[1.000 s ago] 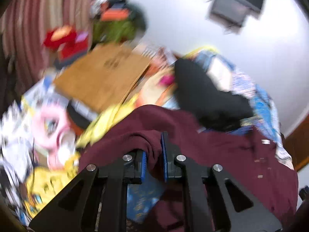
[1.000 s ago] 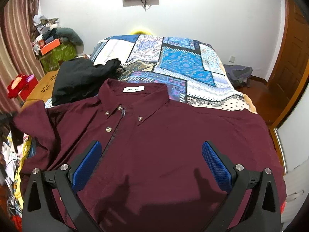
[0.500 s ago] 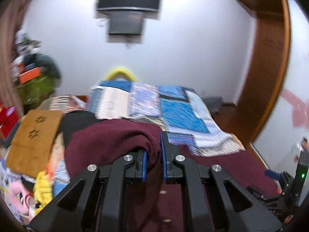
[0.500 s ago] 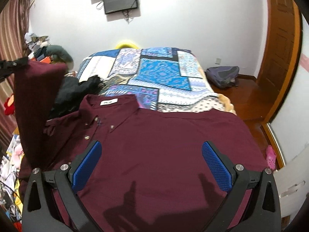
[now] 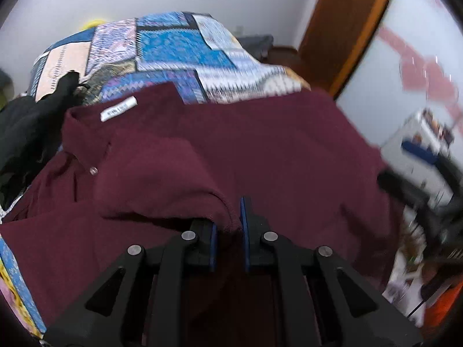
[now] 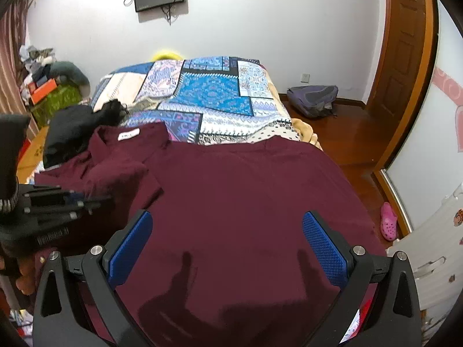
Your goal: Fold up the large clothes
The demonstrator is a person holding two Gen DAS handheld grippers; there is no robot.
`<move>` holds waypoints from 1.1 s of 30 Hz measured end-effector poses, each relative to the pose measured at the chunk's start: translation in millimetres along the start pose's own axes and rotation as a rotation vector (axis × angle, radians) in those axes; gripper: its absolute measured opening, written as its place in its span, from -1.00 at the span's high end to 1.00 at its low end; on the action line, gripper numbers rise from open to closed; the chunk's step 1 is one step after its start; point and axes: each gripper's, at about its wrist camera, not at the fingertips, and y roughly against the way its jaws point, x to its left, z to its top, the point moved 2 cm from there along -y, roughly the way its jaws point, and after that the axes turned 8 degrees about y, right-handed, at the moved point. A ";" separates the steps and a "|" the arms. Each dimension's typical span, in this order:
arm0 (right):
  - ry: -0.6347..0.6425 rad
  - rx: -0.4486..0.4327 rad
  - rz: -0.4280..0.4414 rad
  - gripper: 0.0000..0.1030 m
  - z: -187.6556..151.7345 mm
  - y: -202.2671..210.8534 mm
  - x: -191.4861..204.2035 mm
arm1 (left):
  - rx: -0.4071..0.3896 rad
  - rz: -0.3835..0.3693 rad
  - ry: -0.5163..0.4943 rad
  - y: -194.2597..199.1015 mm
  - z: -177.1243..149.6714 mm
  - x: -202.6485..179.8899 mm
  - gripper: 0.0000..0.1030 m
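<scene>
A maroon button shirt (image 6: 246, 190) lies spread on the bed, collar and white label (image 6: 128, 136) at the far left. Its left sleeve (image 5: 156, 179) is folded inward over the chest. My left gripper (image 5: 228, 225) has the sleeve's cuff between its blue pads, and its jaws are opening. That gripper also shows at the left edge of the right wrist view (image 6: 58, 199). My right gripper (image 6: 227, 248) hovers wide open over the shirt's lower body, nothing between its fingers. It appears blurred at the right of the left wrist view (image 5: 419, 196).
A black garment (image 6: 72, 133) lies beside the collar on the patchwork bedspread (image 6: 208, 95). A grey backpack (image 6: 314, 99) and a pink shoe (image 6: 387, 224) lie on the wooden floor at the right, by the door (image 6: 405, 57). Clutter is piled at the far left.
My left gripper swung the sleeve from the bed's left side up and over onto the shirt's chest, rolling as it went. The right gripper shifted a little sideways and stayed open.
</scene>
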 end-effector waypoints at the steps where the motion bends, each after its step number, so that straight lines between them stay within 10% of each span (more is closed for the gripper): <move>1: 0.006 0.003 -0.003 -1.00 -1.4 0.8 -0.7 | 0.009 0.010 -0.017 -2.0 -5.5 -3.3 0.60; 6: 0.025 0.009 0.013 -1.00 -0.3 0.5 2.7 | -0.012 0.024 -0.072 17.0 -17.0 -8.0 -0.02; 13: 0.080 -0.026 0.060 -1.00 21.1 5.9 25.1 | -0.146 0.073 -0.024 71.4 -11.5 27.3 -0.32; 20: 0.223 -0.018 0.159 -1.00 45.1 -7.6 79.1 | -0.245 0.225 0.129 118.6 -18.6 116.1 -0.39; 33: 0.522 0.257 0.275 -0.89 47.4 -99.4 182.4 | -0.144 0.290 0.447 104.7 -86.8 246.0 -0.39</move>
